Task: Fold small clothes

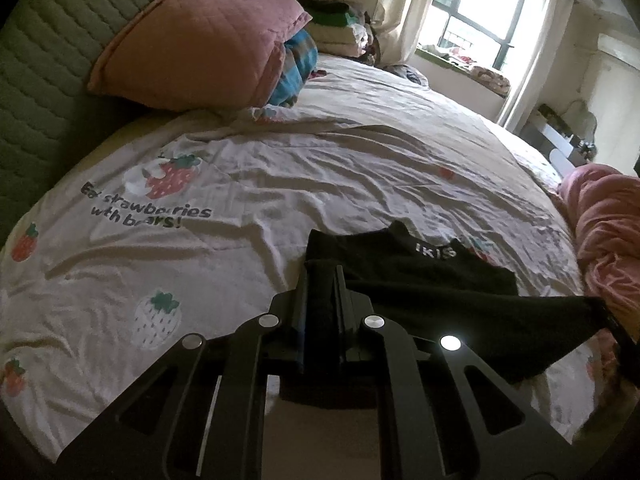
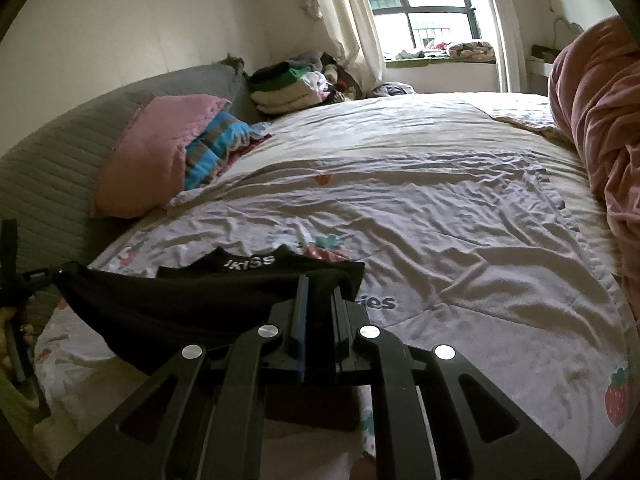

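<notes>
A small black garment (image 1: 440, 292) with white waistband lettering is stretched between my two grippers just above the strawberry-print sheet (image 1: 248, 184). My left gripper (image 1: 322, 276) is shut on the garment's left corner. Its far edge lies folded on the sheet. In the right wrist view the same black garment (image 2: 192, 300) runs off to the left, and my right gripper (image 2: 320, 284) is shut on its right corner. The other gripper shows only as a dark edge at the right (image 1: 622, 332) and left (image 2: 24, 280) borders of the two views.
A pink pillow (image 1: 200, 36) and a blue striped cloth (image 1: 296, 68) lie against the green headboard (image 1: 36, 80). Folded clothes (image 2: 288, 88) are stacked near the window. A pink duvet (image 2: 600, 128) is bunched along the right side of the bed.
</notes>
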Demonstrator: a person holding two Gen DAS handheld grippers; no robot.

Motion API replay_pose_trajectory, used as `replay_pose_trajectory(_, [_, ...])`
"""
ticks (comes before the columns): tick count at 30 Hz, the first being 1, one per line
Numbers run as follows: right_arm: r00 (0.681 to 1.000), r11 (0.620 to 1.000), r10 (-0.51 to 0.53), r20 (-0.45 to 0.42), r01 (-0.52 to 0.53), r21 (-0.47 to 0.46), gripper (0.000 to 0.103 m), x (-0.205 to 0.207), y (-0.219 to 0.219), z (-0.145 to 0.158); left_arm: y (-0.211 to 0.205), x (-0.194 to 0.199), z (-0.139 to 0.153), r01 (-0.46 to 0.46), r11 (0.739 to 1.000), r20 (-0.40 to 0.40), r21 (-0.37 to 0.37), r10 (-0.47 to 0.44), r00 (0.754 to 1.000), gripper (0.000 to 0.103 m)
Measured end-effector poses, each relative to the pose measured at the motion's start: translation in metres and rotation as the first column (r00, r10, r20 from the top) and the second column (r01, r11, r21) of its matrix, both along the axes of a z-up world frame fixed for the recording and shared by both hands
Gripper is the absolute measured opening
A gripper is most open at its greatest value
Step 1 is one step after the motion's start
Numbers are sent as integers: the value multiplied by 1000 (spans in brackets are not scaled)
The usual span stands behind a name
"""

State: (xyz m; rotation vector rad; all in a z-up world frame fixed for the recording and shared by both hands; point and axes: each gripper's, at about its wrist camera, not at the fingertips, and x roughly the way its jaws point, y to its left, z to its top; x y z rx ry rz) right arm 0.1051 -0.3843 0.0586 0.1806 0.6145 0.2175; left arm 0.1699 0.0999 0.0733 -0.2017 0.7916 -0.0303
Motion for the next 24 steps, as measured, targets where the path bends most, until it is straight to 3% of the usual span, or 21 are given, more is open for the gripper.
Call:
replay_pose_trajectory(19, [996,997,-55,-72,50,-64,9,55,6,-47,-7,46,-51,-22,998,-56,50,25,998,4])
replay_pose_trajectory(24, [994,995,-64,-90,56,-86,11,63,9,-60,-10,51,-59,-16,998,-61,65,20,998,9])
